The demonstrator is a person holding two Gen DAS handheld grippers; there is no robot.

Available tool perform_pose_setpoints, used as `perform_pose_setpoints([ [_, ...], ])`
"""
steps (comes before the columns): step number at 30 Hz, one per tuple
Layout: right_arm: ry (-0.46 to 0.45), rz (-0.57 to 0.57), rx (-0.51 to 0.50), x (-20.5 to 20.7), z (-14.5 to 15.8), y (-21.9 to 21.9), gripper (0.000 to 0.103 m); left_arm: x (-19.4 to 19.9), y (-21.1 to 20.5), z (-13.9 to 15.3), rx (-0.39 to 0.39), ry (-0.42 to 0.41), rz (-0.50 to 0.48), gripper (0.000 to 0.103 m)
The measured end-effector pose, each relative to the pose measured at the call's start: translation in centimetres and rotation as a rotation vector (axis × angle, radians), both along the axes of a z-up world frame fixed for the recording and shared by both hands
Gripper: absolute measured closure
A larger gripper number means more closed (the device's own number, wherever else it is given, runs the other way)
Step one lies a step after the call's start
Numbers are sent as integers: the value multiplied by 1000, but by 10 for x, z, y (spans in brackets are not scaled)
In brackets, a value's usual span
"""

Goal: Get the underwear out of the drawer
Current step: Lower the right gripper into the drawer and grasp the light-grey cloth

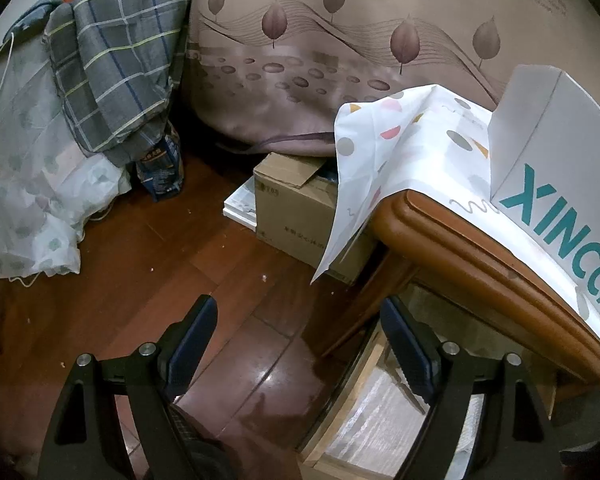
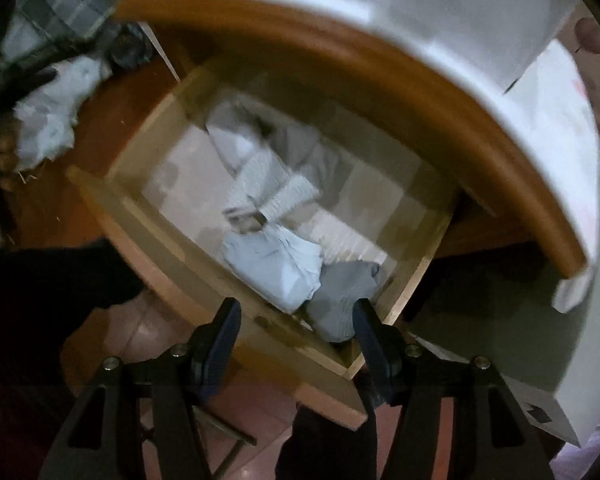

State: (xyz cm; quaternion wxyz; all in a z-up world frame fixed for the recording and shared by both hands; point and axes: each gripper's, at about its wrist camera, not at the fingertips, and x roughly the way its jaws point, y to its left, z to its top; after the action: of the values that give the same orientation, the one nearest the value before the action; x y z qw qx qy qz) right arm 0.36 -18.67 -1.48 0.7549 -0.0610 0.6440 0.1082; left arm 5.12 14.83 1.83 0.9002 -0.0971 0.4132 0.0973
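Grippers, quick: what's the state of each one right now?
Left gripper: open, holding nothing, above the floor beside the open drawer.
Right gripper: open, holding nothing, pointing down over the folded clothes in the drawer.

A reddish-brown wooden plank floor (image 1: 140, 300) carries a brown cardboard box (image 1: 296, 208) and a white spotted fabric bundle (image 1: 24, 184). Beside the box stands an orange-brown wooden counter (image 1: 472, 256), topped by a white patterned cloth (image 1: 404, 160) and a white shoebox with teal lettering (image 1: 560, 184). Below its top, a pale wooden drawer (image 2: 172, 268) stands open, holding folded pale-blue and grey underwear (image 2: 284, 268).
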Motion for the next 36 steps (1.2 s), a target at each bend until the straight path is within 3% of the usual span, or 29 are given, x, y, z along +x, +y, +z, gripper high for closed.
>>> perform_pose_setpoints([
  [5,117,-111,127,22,-36,-6,42,-1,-1,-2,0,12,-11,22],
  [10,177,-94,135,34,-65,9,35,-2,-3,-3,14,16,-24,21],
  [14,218,-36,80,43,-86,24,33,-1,-1,-4,1,27,-19,19],
  [17,242,15,55,52,-97,33,26,-1,1,-6,-16,41,-21,18],
  [25,306,121,32,72,-122,50,24,3,1,-9,-14,57,-23,18],
  [36,336,166,-16,72,-145,65,11,6,-3,-11,-3,65,-39,18],
])
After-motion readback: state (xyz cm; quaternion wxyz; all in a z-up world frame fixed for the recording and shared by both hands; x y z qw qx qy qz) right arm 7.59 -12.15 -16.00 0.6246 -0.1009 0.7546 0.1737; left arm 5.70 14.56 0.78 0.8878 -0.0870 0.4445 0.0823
